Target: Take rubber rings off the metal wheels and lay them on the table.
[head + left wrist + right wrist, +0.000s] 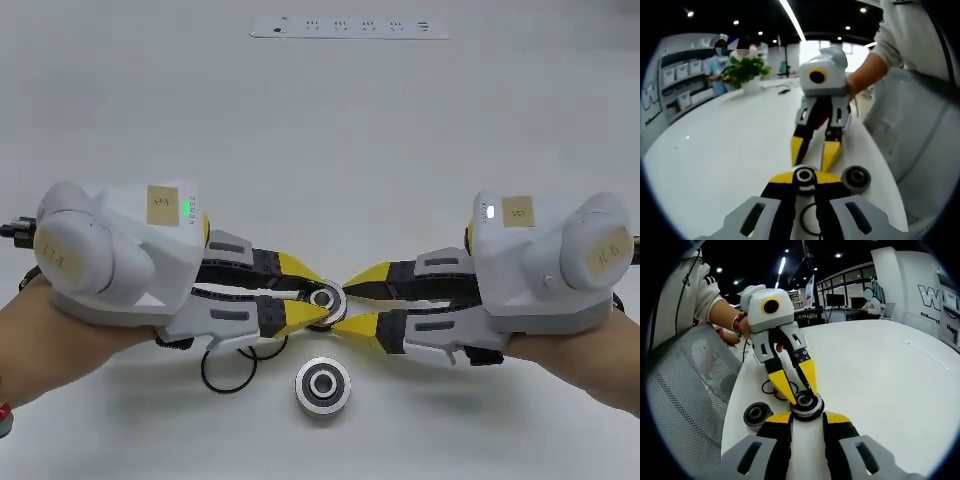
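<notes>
My left gripper's (320, 301) clamped on a wheel (324, 297); right gripper's (349, 305) spread astride it, and the left gripper view shows that gap plainly.

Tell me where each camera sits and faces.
Head view: headset, looking down at white table; hands, left claw, right claw show.
Left gripper view: on left claw, facing right claw and its hand.
Right gripper view: on right claw, facing left claw and its hand.
Shared: both gripper views see the small silver metal wheel between the claws.
</notes>
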